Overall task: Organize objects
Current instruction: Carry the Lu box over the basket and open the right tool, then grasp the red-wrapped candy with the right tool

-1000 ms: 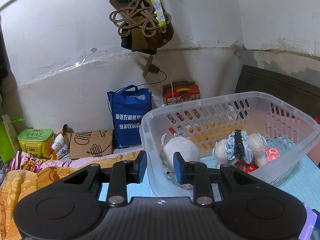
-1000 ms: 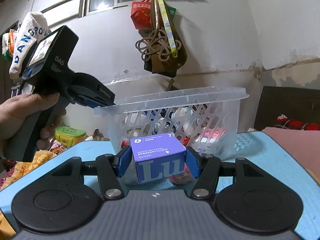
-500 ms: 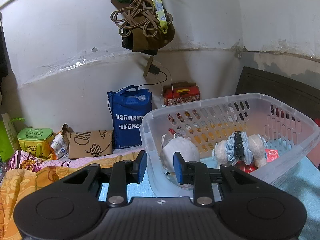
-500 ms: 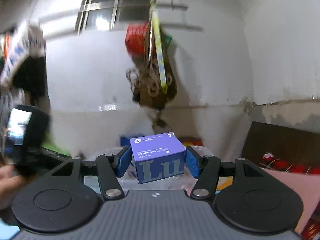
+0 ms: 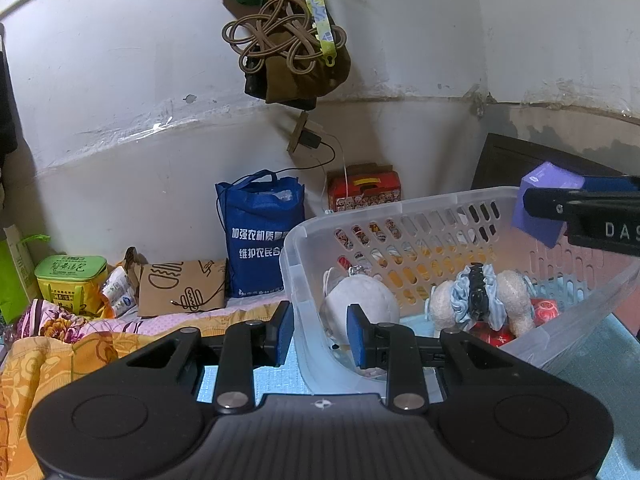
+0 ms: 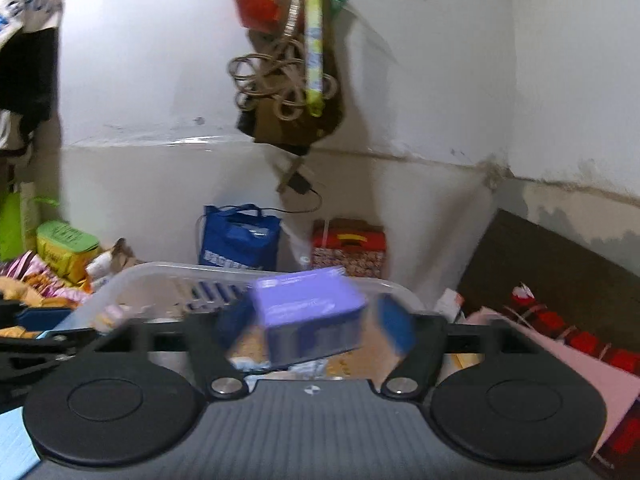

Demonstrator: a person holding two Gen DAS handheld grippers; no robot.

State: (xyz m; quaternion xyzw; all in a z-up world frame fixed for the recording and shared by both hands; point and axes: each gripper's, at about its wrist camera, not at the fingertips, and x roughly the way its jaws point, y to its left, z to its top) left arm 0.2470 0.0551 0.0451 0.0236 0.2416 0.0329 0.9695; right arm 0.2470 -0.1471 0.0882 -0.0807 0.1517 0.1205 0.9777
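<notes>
Your right gripper (image 6: 316, 328) hangs over the clear plastic basket (image 6: 168, 276), jaws opening, blue pads now clear of the purple box (image 6: 308, 312) on both sides. Box sits tilted between the fingers, blurred, right above the basket's open top, nothing pressing on it. From the left wrist view that same box (image 5: 548, 200) shows at the far right, over the basket's far right rim, beside the black finger of your right gripper.

Your left gripper (image 5: 320, 334) is narrowly open, and the pads straddle the near left corner of the basket (image 5: 304, 236) wall; cannot tell if they press on it. Ahead of it inside the basket: white plush ball (image 5: 360, 304), plush toy with blue scrunchie (image 5: 480, 296), red packets (image 5: 544, 310) further right. Beyond your left gripper, by the wall: blue tote bag (image 5: 260, 236), brown paper bag (image 5: 180, 288), green tin (image 5: 70, 276), red carton (image 5: 362, 188).
</notes>
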